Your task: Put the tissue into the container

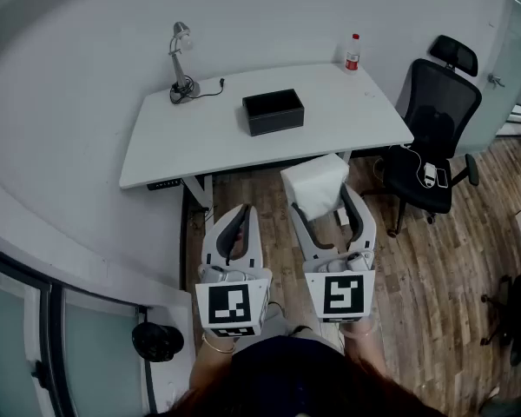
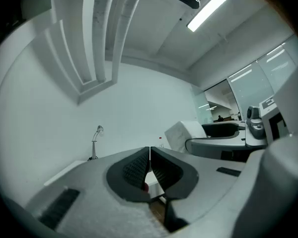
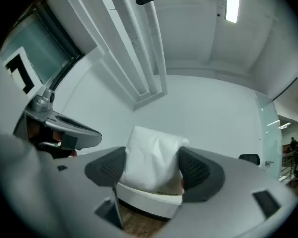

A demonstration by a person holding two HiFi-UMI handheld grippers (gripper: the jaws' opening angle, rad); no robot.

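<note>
My right gripper [image 1: 326, 203] is shut on a white tissue pack [image 1: 314, 181], held in the air in front of the white desk [image 1: 182, 142]. In the right gripper view the tissue pack [image 3: 153, 157] fills the gap of the right gripper [image 3: 154, 168], both dark pads pressing its sides. A black open container [image 1: 273, 111] sits on the middle of the desk, well beyond both grippers. To the left of the right one, my left gripper [image 1: 234, 224] is shut with nothing in it; in the left gripper view the left gripper [image 2: 149, 165] shows its pads touching.
A small desk lamp [image 1: 182, 75] stands at the desk's back left, a bottle with a red cap [image 1: 352, 53] at its back right. A black office chair [image 1: 434, 129] stands to the right of the desk on the wooden floor. A curved white wall runs along the left.
</note>
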